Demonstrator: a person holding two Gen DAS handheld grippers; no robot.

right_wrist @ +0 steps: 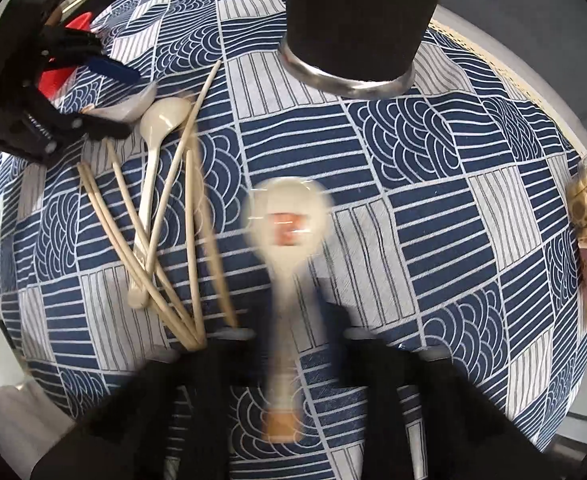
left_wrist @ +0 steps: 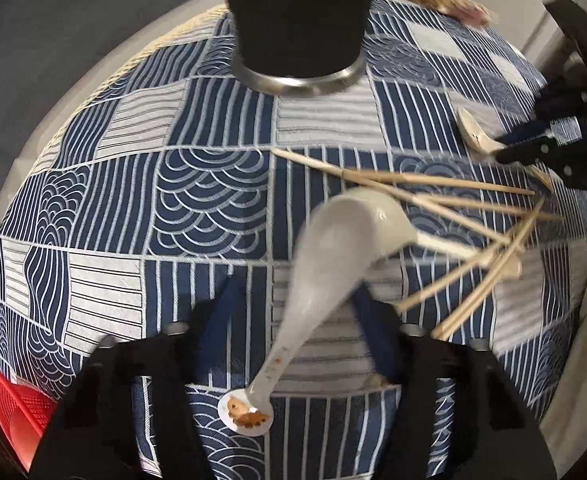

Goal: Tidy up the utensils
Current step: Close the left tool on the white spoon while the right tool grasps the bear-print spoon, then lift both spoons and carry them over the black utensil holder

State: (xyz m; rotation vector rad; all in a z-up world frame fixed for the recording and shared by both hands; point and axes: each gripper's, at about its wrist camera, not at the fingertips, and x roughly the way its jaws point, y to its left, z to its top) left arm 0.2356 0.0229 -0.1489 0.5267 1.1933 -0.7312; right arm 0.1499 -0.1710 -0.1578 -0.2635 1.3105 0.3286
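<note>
Step in hand, by my read: pick-up — each gripper has a spoon and the lift toward the tall black cylindrical holder w/ a metal rim (left_wrist: 297,20) is starting; nothing visible in the holder yet, so task looks early. Left gripper (left_wrist: 293,320) is part-closed, its blue pads clamped across the handle of a white ceramic soup spoon (left_wrist: 345,232): bowl end points far, toward the holder, and the near handle tip carries a small brown print. Right gripper (right_wrist: 297,340) is nearly shut, clamped on the thin handle of a cream ceramic spoon w/ an orange mark in its bowl (right_wrist: 287,216) — blurred, but the handle runs straight between the jaws. Rest of the utensils lie on the blue-and-white patterned tablecloth (right_wrist: 433,200): a loose fan of light wooden chopsticks (right_wrist: 153,248) criss-crossed over a third cream spoon (right_wrist: 161,128), left of the right gripper, near side of the holder. Next move, as I judge it: carry each spoon up over the holder rim, tilt handle-down or bowl-down, release one at a time so the two grippers don't crowd the opening. Risk: the left spoon sits skewed in the pads, could pivot.
</note>
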